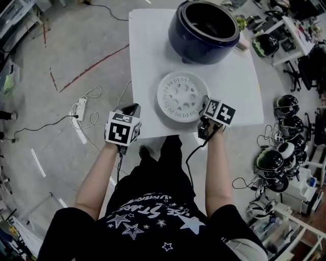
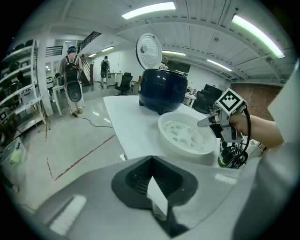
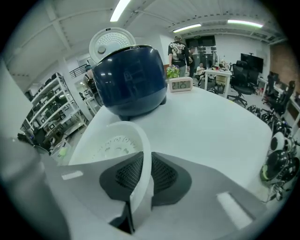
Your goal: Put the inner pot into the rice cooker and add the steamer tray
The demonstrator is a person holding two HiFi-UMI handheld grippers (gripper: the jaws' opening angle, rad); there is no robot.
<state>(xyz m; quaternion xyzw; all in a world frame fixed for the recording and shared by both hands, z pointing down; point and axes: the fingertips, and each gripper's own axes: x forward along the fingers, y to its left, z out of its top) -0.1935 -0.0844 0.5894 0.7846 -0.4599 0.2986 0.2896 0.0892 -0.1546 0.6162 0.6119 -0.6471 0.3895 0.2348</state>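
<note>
The dark blue rice cooker [image 1: 204, 38] stands at the far side of the white table [image 1: 147, 51] with its lid [image 2: 149, 47] up; a dark inner pot [image 1: 210, 15] sits inside it. Nearer me, the white perforated steamer tray [image 1: 178, 97] lies flat on the table. My right gripper [image 1: 205, 108] is at the tray's right rim and is shut on that rim [image 3: 140, 154], which runs up between its pads. My left gripper [image 1: 130, 109] hovers over the table's near left corner, left of the tray. Its jaws stand a narrow gap apart and hold nothing.
A small digital clock [image 3: 180, 84] stands on the table right of the cooker. Helmets [image 1: 277, 158] and shelving crowd the floor on the right. A power strip [image 1: 79, 108] and cables lie on the floor on the left. People stand far back [image 2: 70, 70].
</note>
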